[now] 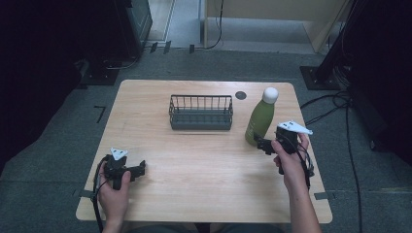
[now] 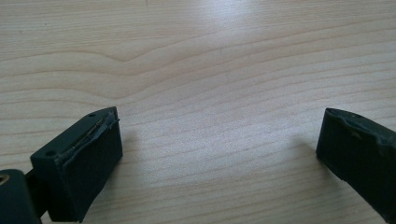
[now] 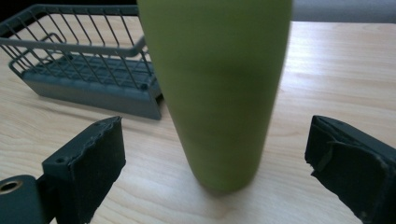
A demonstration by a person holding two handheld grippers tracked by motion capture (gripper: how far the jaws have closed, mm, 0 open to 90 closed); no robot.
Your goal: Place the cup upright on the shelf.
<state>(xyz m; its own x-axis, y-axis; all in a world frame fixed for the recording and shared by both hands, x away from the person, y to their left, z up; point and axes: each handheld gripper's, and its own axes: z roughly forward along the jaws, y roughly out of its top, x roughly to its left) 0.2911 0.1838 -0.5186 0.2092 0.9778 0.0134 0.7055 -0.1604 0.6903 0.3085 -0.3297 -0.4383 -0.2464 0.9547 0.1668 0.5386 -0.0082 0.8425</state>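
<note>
- A pale wooden table [image 1: 204,165] is set on grey carpet, with dark equipment and cables around it.
- A green bottle [image 1: 259,122] with a white cap [image 1: 270,94] stands upright near the table's right edge, just beside the right end of a grey wire basket [image 1: 200,112].
- The right gripper [image 1: 262,144] is held low at the bottle's base; in the right gripper view the jaws stand wide on either side of the bottle [image 3: 219,93], with clear gaps, so nothing is gripped.
- The left gripper [image 1: 141,169] rests on the table at the near left, jaws spread wide over bare wood [image 2: 210,70].
- The bottle is judged rigid and smooth, probably metal, fairly heavy if filled, and slippery on its tapered wall.
- A hold on the wide lower body is judged safest; a higher hold may slip.
</note>
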